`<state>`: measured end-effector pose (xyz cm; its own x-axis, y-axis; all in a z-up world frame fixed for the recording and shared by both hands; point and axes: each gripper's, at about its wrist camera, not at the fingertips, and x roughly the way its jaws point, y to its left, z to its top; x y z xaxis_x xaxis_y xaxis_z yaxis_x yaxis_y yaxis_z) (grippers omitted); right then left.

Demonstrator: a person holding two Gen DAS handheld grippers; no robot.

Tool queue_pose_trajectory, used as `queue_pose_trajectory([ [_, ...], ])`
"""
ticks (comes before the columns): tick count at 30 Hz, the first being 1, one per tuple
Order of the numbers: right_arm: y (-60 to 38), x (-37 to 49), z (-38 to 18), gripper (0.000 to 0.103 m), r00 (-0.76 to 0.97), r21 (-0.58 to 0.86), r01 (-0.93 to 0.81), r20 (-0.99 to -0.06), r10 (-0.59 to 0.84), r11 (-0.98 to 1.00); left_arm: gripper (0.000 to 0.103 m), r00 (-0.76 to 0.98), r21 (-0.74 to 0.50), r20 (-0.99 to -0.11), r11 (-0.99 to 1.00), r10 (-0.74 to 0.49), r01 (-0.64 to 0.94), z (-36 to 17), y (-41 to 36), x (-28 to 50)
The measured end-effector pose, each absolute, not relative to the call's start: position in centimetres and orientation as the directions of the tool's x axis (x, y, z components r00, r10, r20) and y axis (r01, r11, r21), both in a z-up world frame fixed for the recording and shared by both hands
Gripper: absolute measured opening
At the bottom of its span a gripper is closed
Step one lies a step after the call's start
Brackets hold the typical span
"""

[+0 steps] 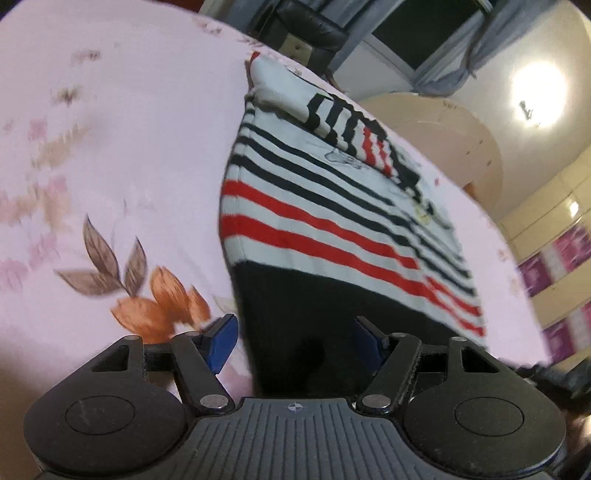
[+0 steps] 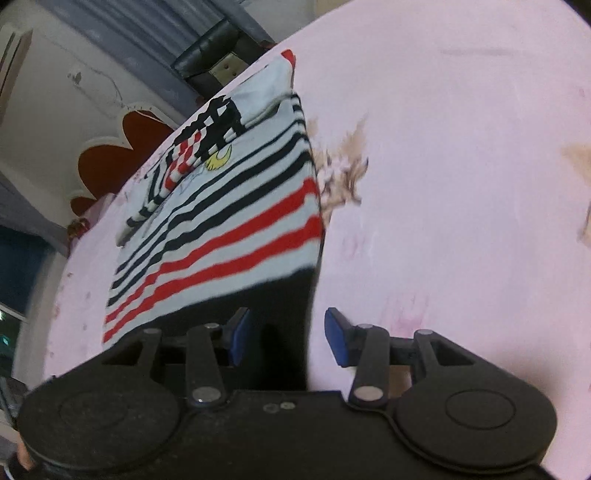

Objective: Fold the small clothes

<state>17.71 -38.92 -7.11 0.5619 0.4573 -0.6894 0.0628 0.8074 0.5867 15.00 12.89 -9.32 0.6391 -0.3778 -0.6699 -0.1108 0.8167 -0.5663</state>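
Note:
A small striped garment (image 1: 332, 221) lies flat on the pink floral sheet (image 1: 122, 147), with black, red and white stripes and a solid black hem band. Its sleeves are folded in over the chest. My left gripper (image 1: 295, 336) is open, its blue pads (image 1: 221, 341) straddling the left corner of the black hem. In the right wrist view the same garment (image 2: 229, 221) lies ahead, and my right gripper (image 2: 288, 339) is open with its blue pads (image 2: 338, 341) straddling the right corner of the hem.
The sheet (image 2: 443, 184) spreads wide on both sides of the garment. A black chair (image 1: 306, 29) and a cream headboard (image 1: 443, 125) stand beyond the far edge. A red heart-shaped decoration (image 2: 122, 155) is on the wall.

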Motion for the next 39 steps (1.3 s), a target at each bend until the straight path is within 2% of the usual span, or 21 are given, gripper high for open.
queue_pose_trajectory([
  [4, -38.8, 16.5, -8.3, 0.043, 0.57, 0.655, 0.082, -0.649, 0.503, 0.752, 0.068, 0.647, -0.666, -0.615, 0.736, -0.45, -0.122, -10.7, 13.8, 15.8],
  [7, -39.3, 17.2, -9.1, 0.04, 0.576, 0.723, 0.113, -0.606, 0.548, 0.681, 0.042, 0.649, -0.696, -0.601, 0.705, -0.467, -0.138, -11.6, 14.4, 17.0],
  [8, -39.3, 17.6, -9.3, 0.038, 0.569, 0.734, 0.11, -0.6, 0.563, 0.671, 0.039, 0.652, -0.707, -0.594, 0.692, -0.472, -0.144, -12.0, 14.6, 17.6],
  [10, -39.1, 18.7, -9.6, 0.023, 0.547, 0.737, 0.095, -0.6, 0.584, 0.669, 0.039, 0.662, -0.742, -0.571, 0.65, -0.486, -0.163, -12.6, 14.7, 18.2],
  [13, -38.8, 19.5, -9.7, 0.011, 0.522, 0.726, 0.075, -0.613, 0.593, 0.684, 0.039, 0.66, -0.738, -0.571, 0.658, -0.488, -0.152, -12.4, 14.4, 18.6],
  [18, -38.8, 19.5, -10.3, 0.011, 0.521, 0.74, 0.063, -0.597, 0.611, 0.669, 0.039, 0.649, -0.749, -0.56, 0.649, -0.514, -0.133, -12.4, 14.1, 18.4],
  [22, -38.9, 19.7, -10.3, 0.016, 0.532, 0.753, 0.059, -0.579, 0.618, 0.656, 0.039, 0.65, -0.739, -0.562, 0.663, -0.511, -0.118, -12.3, 13.7, 18.0],
  [28, -38.6, 19.6, -9.2, 0.017, 0.581, 0.683, 0.031, -0.606, 0.543, 0.73, 0.039, 0.655, -0.757, -0.543, 0.644, -0.526, -0.111, -12.7, 14.3, 17.3],
  [33, -39.1, 20.1, -9.4, 0.021, 0.59, 0.702, 0.057, -0.597, 0.543, 0.71, 0.039, 0.664, -0.773, -0.528, 0.623, -0.529, -0.118, -13.2, 14.5, 17.5],
  [34, -38.8, 20.1, -9.6, 0.021, 0.572, 0.711, 0.05, -0.596, 0.563, 0.702, 0.036, 0.666, -0.768, -0.531, 0.631, -0.524, -0.115, -13.1, 14.4, 17.6],
  [35, -38.5, 20.1, -9.7, 0.021, 0.552, 0.717, 0.041, -0.597, 0.582, 0.696, 0.017, 0.665, -0.752, -0.544, 0.649, -0.511, -0.116, -13.0, 14.2, 17.6],
  [36, -38.1, 19.9, -9.6, 0.02, 0.543, 0.707, 0.022, -0.602, 0.585, 0.707, 0.006, 0.661, -0.723, -0.573, 0.679, -0.485, -0.128, -13.1, 14.1, 17.5],
  [39, -37.4, 19.4, -9.3, 0.006, 0.546, 0.649, 0.006, -0.639, 0.541, 0.761, 0.006, 0.677, -0.726, -0.566, 0.674, -0.47, -0.139, -13.4, 14.6, 17.2],
])
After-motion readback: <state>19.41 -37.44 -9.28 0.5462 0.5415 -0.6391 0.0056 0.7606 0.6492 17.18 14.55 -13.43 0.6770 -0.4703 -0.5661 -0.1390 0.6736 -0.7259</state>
